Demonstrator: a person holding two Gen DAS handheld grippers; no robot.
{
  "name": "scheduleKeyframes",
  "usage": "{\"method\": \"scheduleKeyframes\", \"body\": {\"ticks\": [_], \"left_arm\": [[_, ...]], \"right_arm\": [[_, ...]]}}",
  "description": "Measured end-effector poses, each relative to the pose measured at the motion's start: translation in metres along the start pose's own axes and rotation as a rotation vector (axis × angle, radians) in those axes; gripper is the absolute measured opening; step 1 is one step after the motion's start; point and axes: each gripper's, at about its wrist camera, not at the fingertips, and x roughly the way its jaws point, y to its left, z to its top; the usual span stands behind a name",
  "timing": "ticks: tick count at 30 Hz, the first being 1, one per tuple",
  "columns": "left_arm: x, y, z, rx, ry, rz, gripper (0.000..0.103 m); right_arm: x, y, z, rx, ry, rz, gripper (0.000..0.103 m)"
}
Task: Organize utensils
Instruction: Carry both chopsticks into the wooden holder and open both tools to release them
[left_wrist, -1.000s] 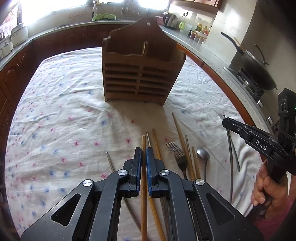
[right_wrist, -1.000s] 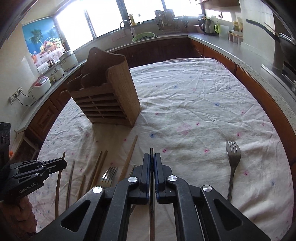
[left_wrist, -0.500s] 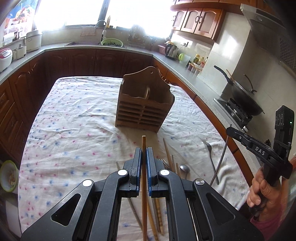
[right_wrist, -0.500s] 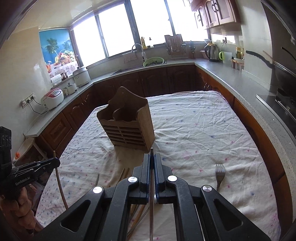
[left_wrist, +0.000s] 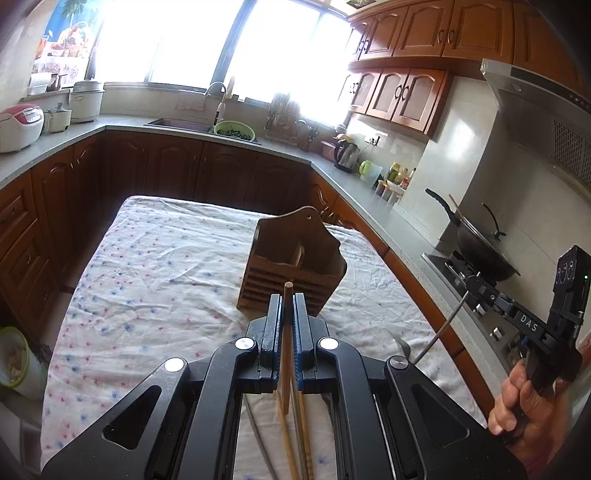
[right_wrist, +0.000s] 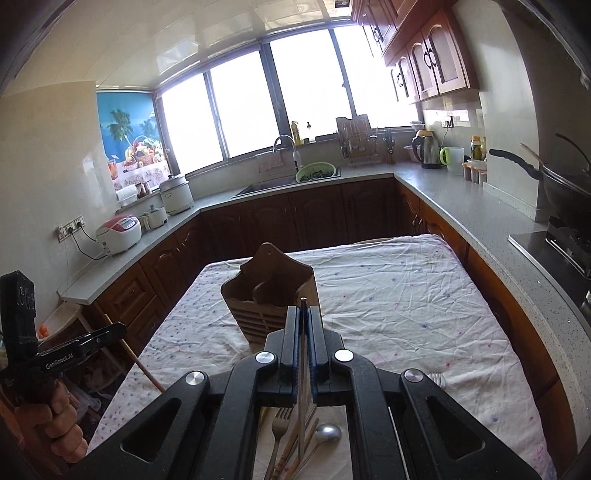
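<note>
A table covered by a floral cloth (left_wrist: 155, 266) fills the middle of a kitchen. On its far half stands a wooden utensil holder (left_wrist: 291, 269) with a slatted front and 2 open-topped compartments split by a divider; both compartments look empty. The left gripper (left_wrist: 287, 295) is clenched on a wooden chopstick (left_wrist: 286, 332), raised above the cloth near the holder. The right gripper (right_wrist: 303, 308) is clamped on a thin metal chopstick (right_wrist: 303, 354), also lifted clear. On the near cloth below lie a fork (right_wrist: 277, 428), a spoon (right_wrist: 325, 434) and more chopsticks. A second fork (right_wrist: 437, 378) lies apart, to the right.
</note>
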Motion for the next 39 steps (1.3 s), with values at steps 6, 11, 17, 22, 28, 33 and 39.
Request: {"method": "scheduleKeyframes", "body": {"ticks": [6, 11, 17, 22, 28, 33, 39], "left_arm": [[0.004, 0.001, 0.02, -0.021, -0.037, -0.01, 0.004], [0.007, 0.001, 0.045, -0.039, -0.09, -0.023, 0.004], [0.015, 0.004, 0.092, -0.048, -0.184, -0.019, 0.004], [0.032, 0.008, 0.129, -0.061, -0.251, 0.003, 0.004], [0.08, 0.026, 0.143, -0.125, -0.286, 0.053, 0.004], [0.129, 0.045, 0.126, -0.196, -0.256, 0.058, 0.004], [0.167, 0.048, 0.1, -0.212, -0.204, 0.068, 0.004]], "right_arm": [[0.009, 0.0, 0.012, 0.024, -0.049, 0.013, 0.004], [0.019, -0.001, 0.031, 0.061, -0.119, 0.044, 0.004], [0.042, 0.003, 0.067, 0.066, -0.191, 0.051, 0.004], [0.06, 0.003, 0.099, 0.085, -0.259, 0.058, 0.004], [0.105, 0.001, 0.099, 0.093, -0.264, 0.028, 0.004], [0.145, -0.01, 0.075, 0.123, -0.244, 0.022, 0.004], [0.17, -0.019, 0.052, 0.168, -0.235, 0.01, 0.004]]}}
